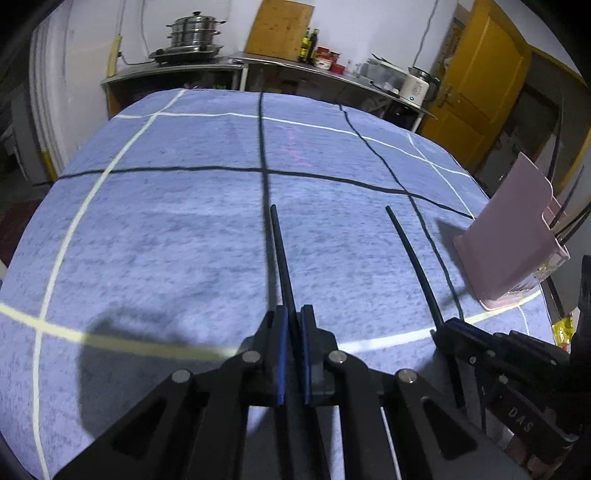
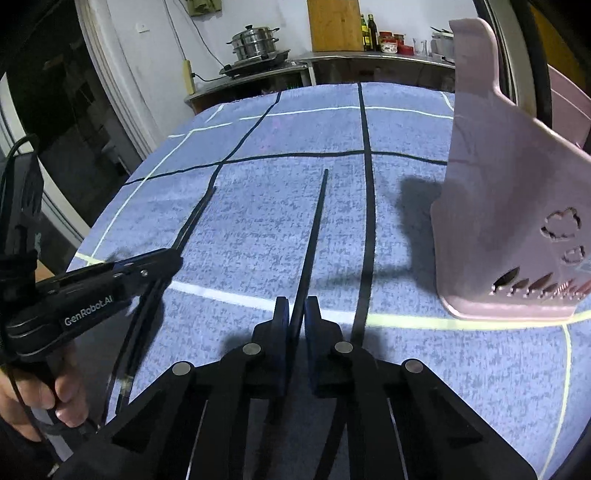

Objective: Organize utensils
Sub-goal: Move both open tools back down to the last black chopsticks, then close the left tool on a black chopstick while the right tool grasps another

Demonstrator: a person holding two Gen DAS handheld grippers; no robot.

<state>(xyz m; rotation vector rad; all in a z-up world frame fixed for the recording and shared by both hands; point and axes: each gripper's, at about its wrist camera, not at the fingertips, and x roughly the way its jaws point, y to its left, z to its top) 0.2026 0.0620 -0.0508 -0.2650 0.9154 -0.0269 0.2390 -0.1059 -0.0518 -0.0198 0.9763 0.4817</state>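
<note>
My left gripper [image 1: 294, 314] is shut on a black chopstick [image 1: 281, 254] that points forward over the blue cloth. My right gripper [image 2: 296, 306] is shut on a second black chopstick [image 2: 314, 236], also pointing forward. In the left wrist view the right gripper [image 1: 448, 326] shows at the right with its chopstick [image 1: 413, 262]. In the right wrist view the left gripper [image 2: 162, 260] shows at the left with its chopstick [image 2: 195, 218]. A pink utensil holder [image 2: 509, 206] stands on the cloth to the right; it also shows in the left wrist view [image 1: 513, 236] with several dark sticks in it.
The table carries a blue cloth [image 1: 166, 229] with black and white lines. Behind it stand a steel counter [image 1: 236, 64] with a stacked steamer pot [image 1: 194, 33], bottles and jars, and a yellow door [image 1: 480, 85] at the right. A hand [image 2: 48, 398] holds the left gripper's handle.
</note>
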